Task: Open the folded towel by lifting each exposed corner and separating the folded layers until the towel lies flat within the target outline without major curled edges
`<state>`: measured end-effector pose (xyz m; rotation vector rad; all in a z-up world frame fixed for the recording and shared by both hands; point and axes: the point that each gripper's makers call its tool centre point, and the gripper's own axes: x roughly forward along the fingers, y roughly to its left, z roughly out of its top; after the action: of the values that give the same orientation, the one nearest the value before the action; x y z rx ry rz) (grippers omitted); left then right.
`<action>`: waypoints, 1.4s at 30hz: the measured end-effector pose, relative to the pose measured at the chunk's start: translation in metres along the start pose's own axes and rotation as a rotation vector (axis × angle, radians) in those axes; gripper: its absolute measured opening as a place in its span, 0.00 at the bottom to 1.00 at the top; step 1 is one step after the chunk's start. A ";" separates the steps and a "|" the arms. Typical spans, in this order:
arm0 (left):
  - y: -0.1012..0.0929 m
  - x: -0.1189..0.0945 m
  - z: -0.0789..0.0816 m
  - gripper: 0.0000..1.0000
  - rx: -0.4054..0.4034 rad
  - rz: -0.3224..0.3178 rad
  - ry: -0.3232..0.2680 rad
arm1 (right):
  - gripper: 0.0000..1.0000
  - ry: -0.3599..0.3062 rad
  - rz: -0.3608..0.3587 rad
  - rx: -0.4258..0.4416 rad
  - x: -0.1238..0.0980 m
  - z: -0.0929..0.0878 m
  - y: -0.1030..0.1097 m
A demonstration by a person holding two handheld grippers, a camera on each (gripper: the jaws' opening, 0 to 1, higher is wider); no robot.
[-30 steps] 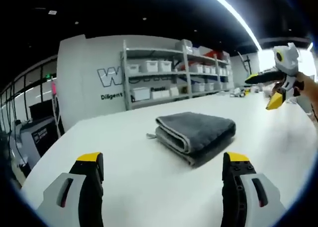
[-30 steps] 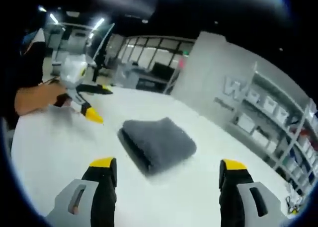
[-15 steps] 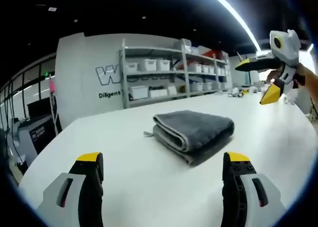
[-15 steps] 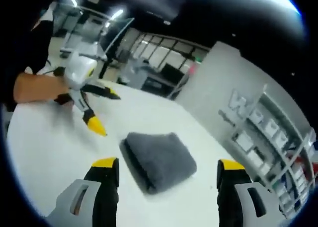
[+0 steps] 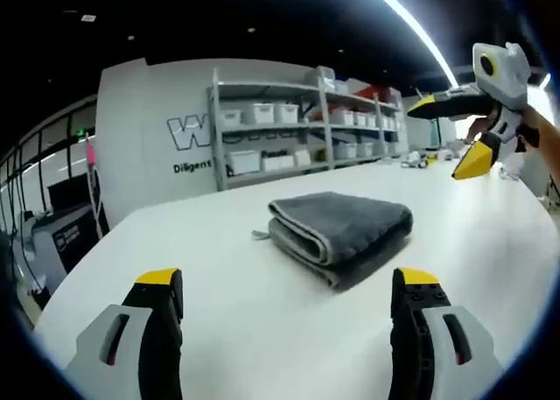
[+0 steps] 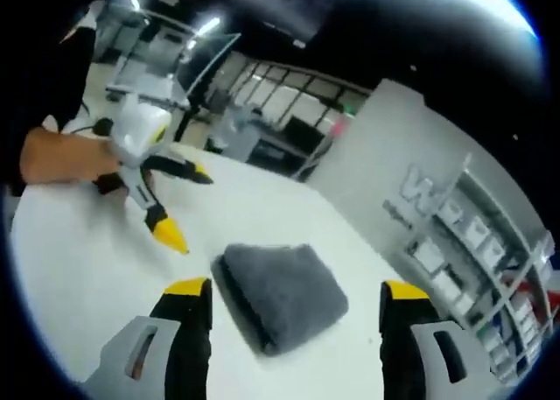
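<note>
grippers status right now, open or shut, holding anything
Left tool: open, holding nothing, above the table short of the folded towel.
Right tool: open, holding nothing.

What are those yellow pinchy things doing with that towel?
A person holds a claw in each hand above a white table. A grey towel lies on it, folded into a thick pad. The left claw and the right claw are both open and empty, and neither one touches the towel. So the unfolding has not begun. Shelves with white bins stand behind the table.
</note>
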<state>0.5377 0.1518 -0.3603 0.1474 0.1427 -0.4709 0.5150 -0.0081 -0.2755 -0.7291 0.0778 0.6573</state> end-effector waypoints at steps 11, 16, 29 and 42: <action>0.002 0.002 -0.006 0.98 -0.008 0.001 0.014 | 0.77 0.063 0.060 -0.223 0.020 0.007 0.020; 0.002 0.001 -0.002 0.98 -0.027 0.001 0.001 | 0.77 0.006 0.044 -0.262 0.033 0.026 0.019; 0.009 -0.002 0.011 0.99 -0.031 0.013 -0.021 | 0.87 0.134 0.261 -0.354 0.067 -0.002 0.049; 0.019 0.001 0.014 1.00 -0.039 0.028 -0.032 | 0.83 0.059 0.187 -0.258 0.101 0.006 0.046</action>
<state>0.5485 0.1659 -0.3451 0.1034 0.1179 -0.4426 0.5678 0.0744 -0.3271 -0.9987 0.1178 0.8334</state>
